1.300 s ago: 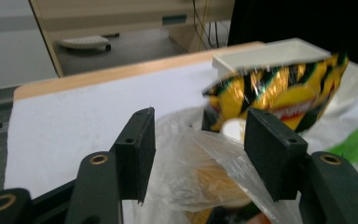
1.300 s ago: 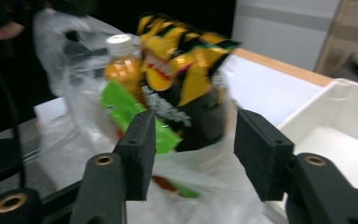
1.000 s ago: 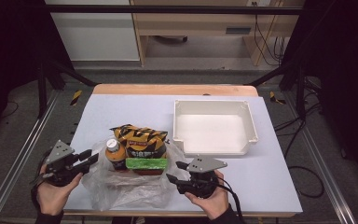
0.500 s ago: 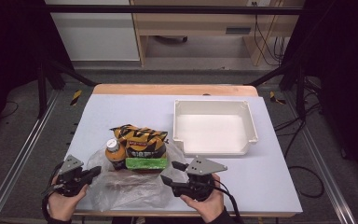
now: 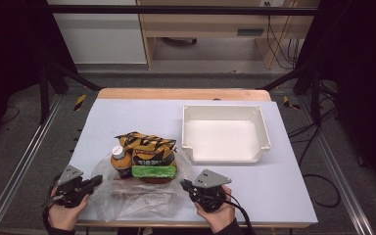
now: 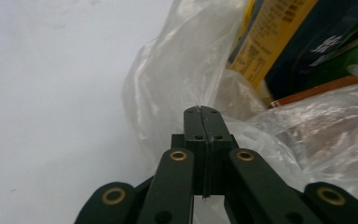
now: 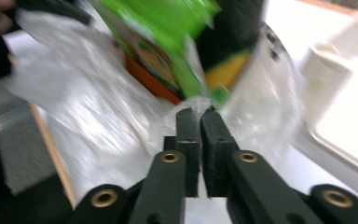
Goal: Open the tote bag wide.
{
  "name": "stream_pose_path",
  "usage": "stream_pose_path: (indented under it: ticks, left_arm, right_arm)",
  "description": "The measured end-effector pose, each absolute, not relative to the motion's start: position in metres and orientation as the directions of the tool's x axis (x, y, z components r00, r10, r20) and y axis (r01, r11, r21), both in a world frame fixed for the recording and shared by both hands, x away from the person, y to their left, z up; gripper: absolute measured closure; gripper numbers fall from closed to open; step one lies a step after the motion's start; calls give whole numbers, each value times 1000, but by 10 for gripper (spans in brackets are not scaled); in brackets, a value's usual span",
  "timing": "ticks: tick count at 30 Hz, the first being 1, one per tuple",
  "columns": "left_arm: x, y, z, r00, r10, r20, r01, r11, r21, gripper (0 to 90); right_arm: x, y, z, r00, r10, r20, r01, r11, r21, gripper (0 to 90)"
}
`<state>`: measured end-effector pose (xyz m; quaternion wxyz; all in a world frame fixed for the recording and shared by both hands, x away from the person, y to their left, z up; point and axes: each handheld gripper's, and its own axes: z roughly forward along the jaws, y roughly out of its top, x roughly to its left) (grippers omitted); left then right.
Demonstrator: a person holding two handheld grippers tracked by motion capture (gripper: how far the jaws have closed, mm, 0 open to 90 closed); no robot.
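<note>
Both hands sank lower toward near edge of tabletop [image 5: 284, 196] than a second earlier. Left gripper [image 5: 97, 181] clenched on left rim of clear plastic bag [image 5: 127, 203]; right gripper [image 5: 184, 184] just closed, pinching right rim. Bag lay at front, snack packs [image 5: 147, 149] and bottle [image 5: 121, 161] at its mouth. Judged: bag secured for pulling open or lifting; white tray [image 5: 223, 156] empty.

Clear plastic bag [image 5: 127, 198] lies crumpled at the table's near edge, mouth toward the person, film wrinkled and glossy. Inside, at its far end: an orange-capped bottle [image 5: 121, 161] upright, a yellow-black snack pack [image 5: 144, 143] and a green pack [image 5: 153, 171] lying flat just beside it.
</note>
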<state>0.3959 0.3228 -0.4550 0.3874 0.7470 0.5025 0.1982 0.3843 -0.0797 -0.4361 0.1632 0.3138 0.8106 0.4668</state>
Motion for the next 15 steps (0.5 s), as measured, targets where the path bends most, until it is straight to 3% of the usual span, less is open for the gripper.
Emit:
stream_pose_path:
  ticks: [7,9,15]
  left_arm:
    - [399,321,-462,403,914,-49,606,-227,763,900]
    - [401,321,-468,385,923,3,621,-262,739,900]
    - [407,322,-476,383,923,-12,641,-257,723,900]
  right_arm:
    - [400,-98,-466,-703,708,64,445,368,816,898]
    - [404,-99,-471,-692,718,71,462,365,809,898]
    - [413,-97,-484,-685,723,92,489,363,793,879]
